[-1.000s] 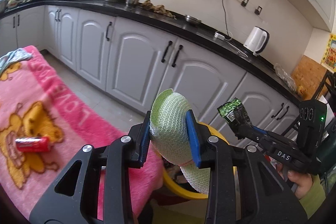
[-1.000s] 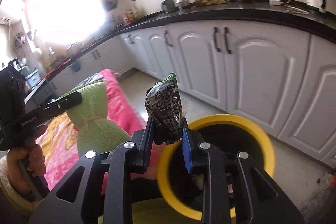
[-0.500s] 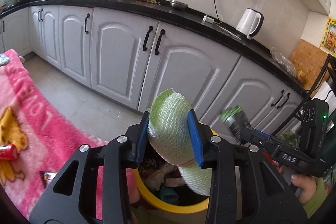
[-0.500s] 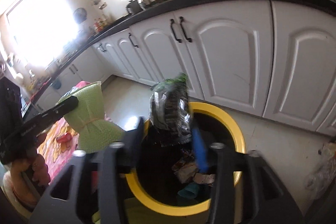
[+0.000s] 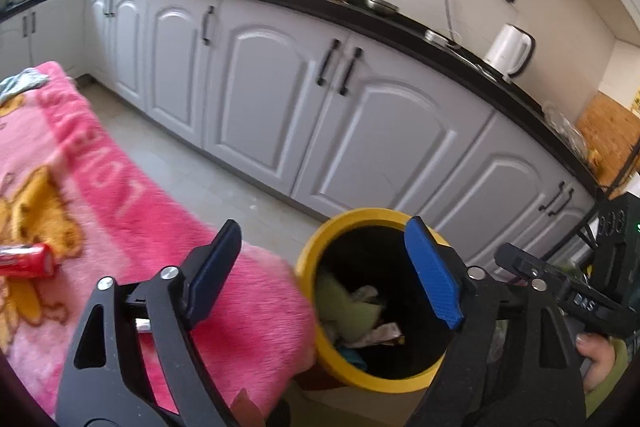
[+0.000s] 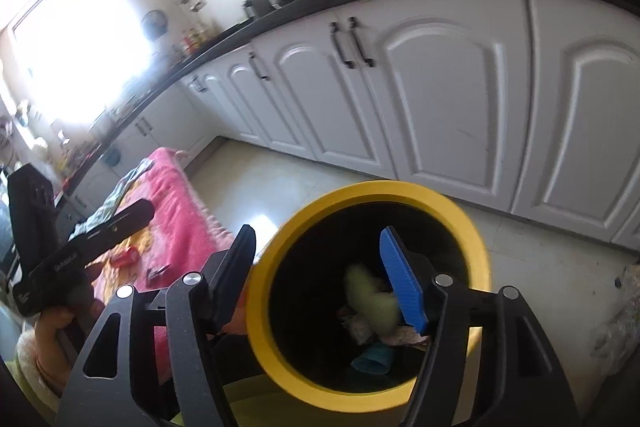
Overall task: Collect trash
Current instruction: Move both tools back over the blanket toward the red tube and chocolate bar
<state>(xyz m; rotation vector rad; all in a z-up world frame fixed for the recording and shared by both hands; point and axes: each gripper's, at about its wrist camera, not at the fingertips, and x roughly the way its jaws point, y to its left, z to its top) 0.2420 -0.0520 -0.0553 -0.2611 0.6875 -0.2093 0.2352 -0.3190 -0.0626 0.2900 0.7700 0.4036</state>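
Both tongs hang over the yellow bin [image 5: 362, 373], and I take that bin as my landmark. On my left gripper [image 5: 328, 277] the jaws are opening, spread wide with nothing between them; through the gap I look straight down into the bin's dark mouth. My right gripper [image 6: 320, 277] is opening as well, its jaws apart and empty, also poised above the bin's rim [image 6: 360, 193]. Inside the bin, on top of the heap, lies the pale green mesh piece [image 5: 348, 309], which the right view shows as a blurred green shape [image 6: 370, 297] close behind the blue pad. Crumpled wrappers [image 5: 380, 333] sit beside it, deeper in the bin. Just left of the bin spreads the pink blanket [image 5: 120, 195], and a red can [image 5: 26, 261] rests on it, well away from the bin. Behind the bin runs a row of white cabinets [image 5: 352, 131] under a black counter.
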